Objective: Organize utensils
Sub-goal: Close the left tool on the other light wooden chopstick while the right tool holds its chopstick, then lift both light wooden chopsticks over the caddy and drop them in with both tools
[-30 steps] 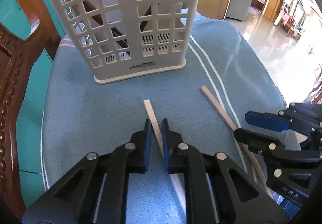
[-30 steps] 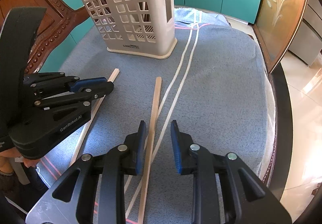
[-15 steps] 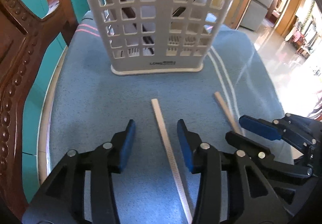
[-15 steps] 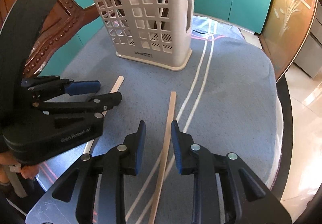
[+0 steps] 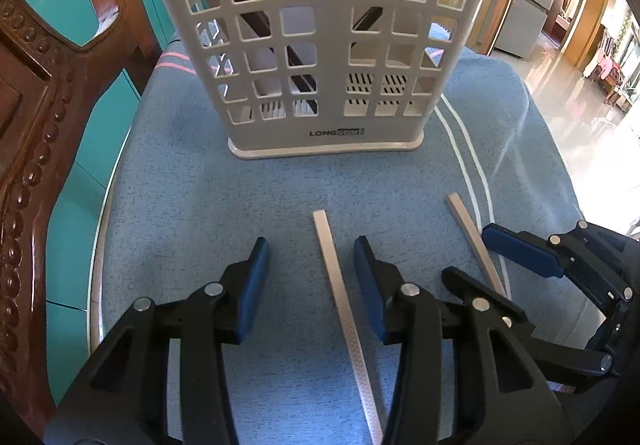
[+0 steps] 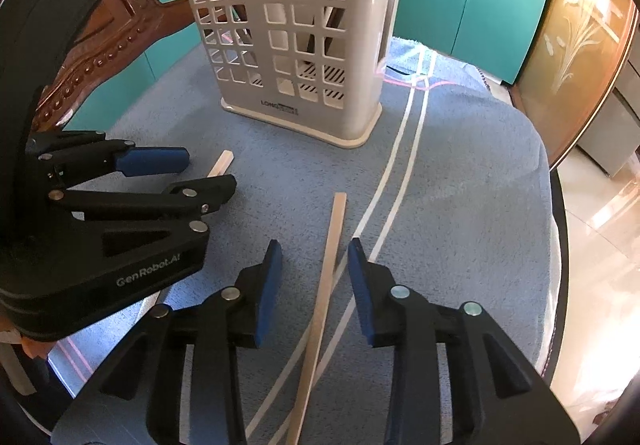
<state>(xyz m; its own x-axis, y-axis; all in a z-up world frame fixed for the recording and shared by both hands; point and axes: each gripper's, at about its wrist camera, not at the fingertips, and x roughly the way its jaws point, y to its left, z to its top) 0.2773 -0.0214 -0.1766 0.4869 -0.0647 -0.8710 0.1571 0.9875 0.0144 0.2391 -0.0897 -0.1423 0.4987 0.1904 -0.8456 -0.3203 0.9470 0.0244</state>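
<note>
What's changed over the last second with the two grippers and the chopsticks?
The left gripper opened and let go of its chopstick, which lies flat between the fingers. The right gripper widened slightly around its chopstick. Both moved nearer the holder. Chopsticks and holder stayed put.

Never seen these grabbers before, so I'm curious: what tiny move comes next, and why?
Probably both close: the left gripper and right gripper are open, each straddling a chopstick lying flat on the cloth, outside the holder.

Both wrist views low, close over blue towelled tabletop (image 5: 168, 205), facing white slotted plastic utensil basket (image 5: 320, 45) (image 6: 296, 37). Left view square-on; right view angled from right. Shared: basket, two pale wooden chopsticks (image 5: 344, 305) (image 6: 320, 305).
</note>
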